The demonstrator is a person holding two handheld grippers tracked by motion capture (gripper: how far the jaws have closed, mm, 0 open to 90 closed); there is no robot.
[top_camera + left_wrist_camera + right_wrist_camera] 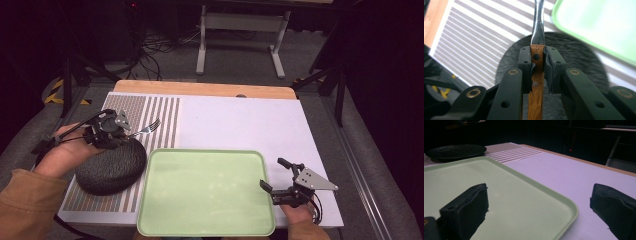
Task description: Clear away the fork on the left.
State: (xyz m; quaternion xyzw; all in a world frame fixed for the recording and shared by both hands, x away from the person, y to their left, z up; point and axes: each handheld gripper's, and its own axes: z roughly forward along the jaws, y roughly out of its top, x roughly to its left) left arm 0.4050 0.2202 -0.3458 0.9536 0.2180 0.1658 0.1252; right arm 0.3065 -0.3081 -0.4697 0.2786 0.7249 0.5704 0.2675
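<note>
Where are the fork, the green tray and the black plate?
fork (pixel 150 127), high view, on its prongs.
green tray (pixel 205 192), high view, on its bare floor.
black plate (pixel 117 167), high view, on its dark top, right of the hand.

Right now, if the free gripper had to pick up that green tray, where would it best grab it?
Probably the raised rim of the green tray at its right edge, coming in from the right. The tray lies flat, so only the rim offers a lip to pinch, and the right gripper already stands open astride that edge.

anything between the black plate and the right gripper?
The green tray, bare, lies between the plate and the right gripper: high view.
</note>
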